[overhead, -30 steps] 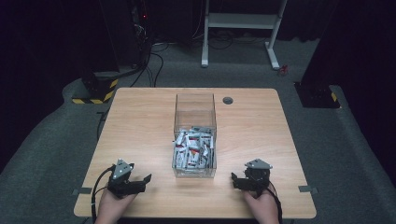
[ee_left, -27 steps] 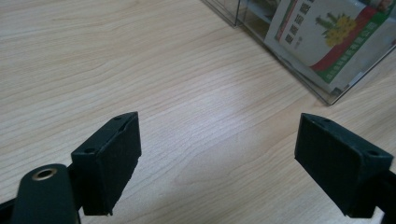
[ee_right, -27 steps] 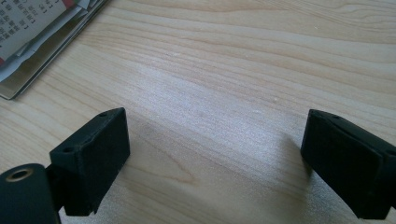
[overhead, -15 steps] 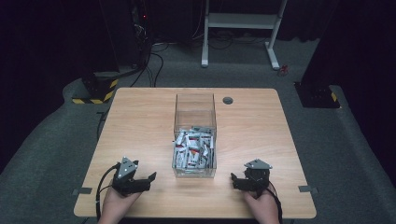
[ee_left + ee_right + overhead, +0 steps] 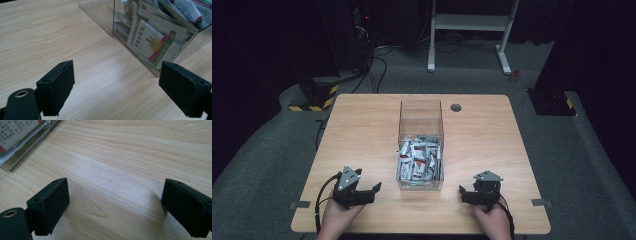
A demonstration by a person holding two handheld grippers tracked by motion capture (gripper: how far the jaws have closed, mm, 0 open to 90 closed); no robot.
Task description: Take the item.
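Many white, red-and-green printed sachets (image 5: 418, 159) fill the clear box (image 5: 420, 112).

High view overhead, gripper views low, sharing box (image 5: 420, 145)

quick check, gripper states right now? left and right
Left gripper: open, holding nothing, over bare table beside the clear box.
Right gripper: open, holding nothing, over bare table.
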